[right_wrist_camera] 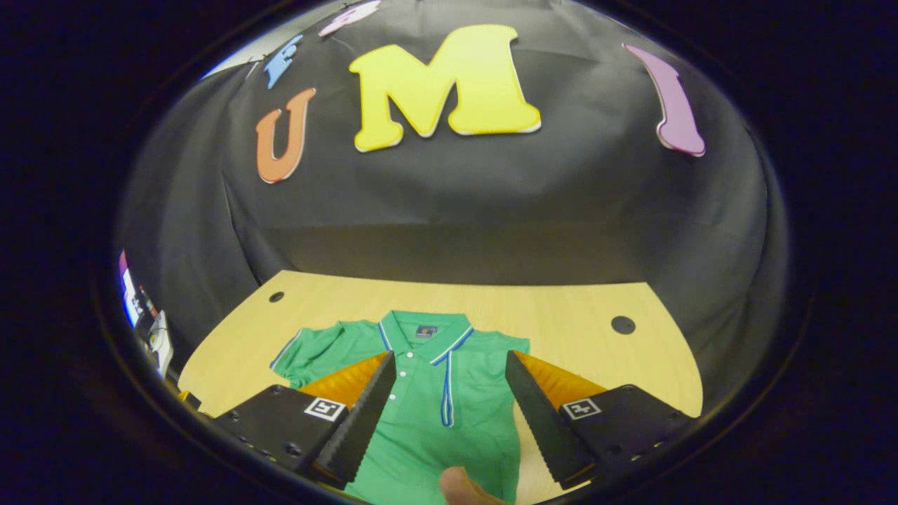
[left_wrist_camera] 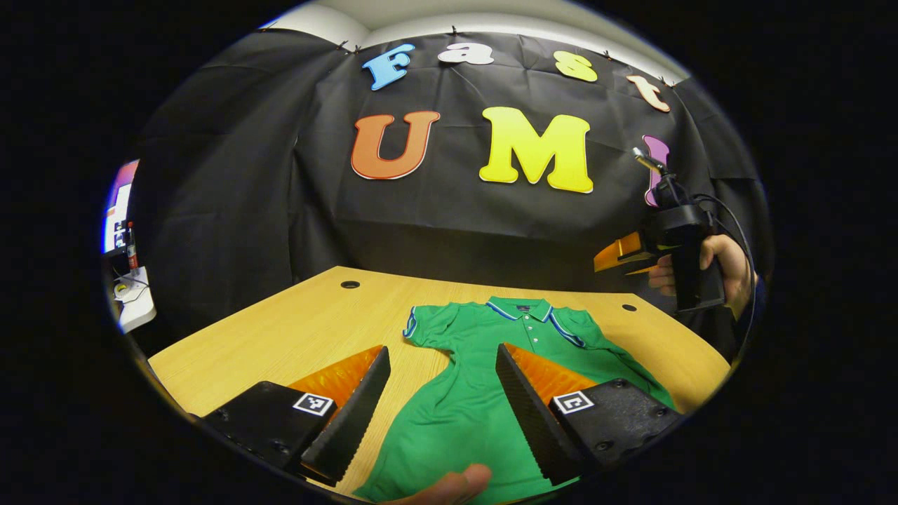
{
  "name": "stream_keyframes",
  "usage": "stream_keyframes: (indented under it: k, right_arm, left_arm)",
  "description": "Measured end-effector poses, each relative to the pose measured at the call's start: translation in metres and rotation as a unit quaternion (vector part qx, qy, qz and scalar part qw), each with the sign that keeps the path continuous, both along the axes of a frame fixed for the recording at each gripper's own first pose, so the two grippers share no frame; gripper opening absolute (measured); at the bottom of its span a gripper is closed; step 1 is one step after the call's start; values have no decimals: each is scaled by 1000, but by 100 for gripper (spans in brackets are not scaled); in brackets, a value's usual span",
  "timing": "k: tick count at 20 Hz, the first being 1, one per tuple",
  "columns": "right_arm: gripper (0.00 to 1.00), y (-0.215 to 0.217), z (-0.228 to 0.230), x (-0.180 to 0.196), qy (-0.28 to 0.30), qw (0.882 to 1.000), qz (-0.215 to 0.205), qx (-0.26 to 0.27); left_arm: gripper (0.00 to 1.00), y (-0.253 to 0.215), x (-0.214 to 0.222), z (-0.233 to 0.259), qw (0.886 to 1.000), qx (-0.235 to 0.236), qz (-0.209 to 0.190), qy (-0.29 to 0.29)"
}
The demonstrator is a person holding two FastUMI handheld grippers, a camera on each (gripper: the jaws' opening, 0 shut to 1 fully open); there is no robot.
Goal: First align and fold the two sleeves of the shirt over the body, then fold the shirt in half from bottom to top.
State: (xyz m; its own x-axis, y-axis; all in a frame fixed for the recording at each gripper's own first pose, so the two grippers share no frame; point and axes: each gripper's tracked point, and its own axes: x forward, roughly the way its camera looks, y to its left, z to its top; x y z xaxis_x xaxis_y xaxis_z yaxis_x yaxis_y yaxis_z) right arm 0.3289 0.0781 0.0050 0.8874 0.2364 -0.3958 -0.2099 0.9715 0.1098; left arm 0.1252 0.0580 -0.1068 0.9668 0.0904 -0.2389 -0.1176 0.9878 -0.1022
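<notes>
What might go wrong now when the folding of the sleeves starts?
1. The right sleeve seems already tucked while the left sleeve lies spread, so the folds may come out uneven.
2. Both grippers, left and right, are open above the shirt; a deep pinch could lift two layers.

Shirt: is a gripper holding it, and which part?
No. The left gripper and the right gripper are both open above the shirt, which lies flat on the table. Nothing is held.

Shirt (left_wrist_camera: 463, 414) hem cut off by lower edge.
</notes>
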Motion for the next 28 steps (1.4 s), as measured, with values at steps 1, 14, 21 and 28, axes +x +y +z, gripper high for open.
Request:
stream_keyframes:
  k: [1,14,21,28]
  right_arm:
    - [96,-4,12,-11,-21,1000,-10,-2]
    - [95,-70,65,-198,-216,973,-70,-37]
    - [97,-68,52,-230,-224,972,-55,-46]
    - [97,-69,31,-240,-212,975,-52,-50]
  left_arm:
    - [96,-4,-1,0,1000,5,-1,3]
    - [95,26,112,73,1000,-17,6,-17]
    - [95,86,216,19,995,-11,-6,102]
    - [93,96,223,-96,950,-68,-66,297]
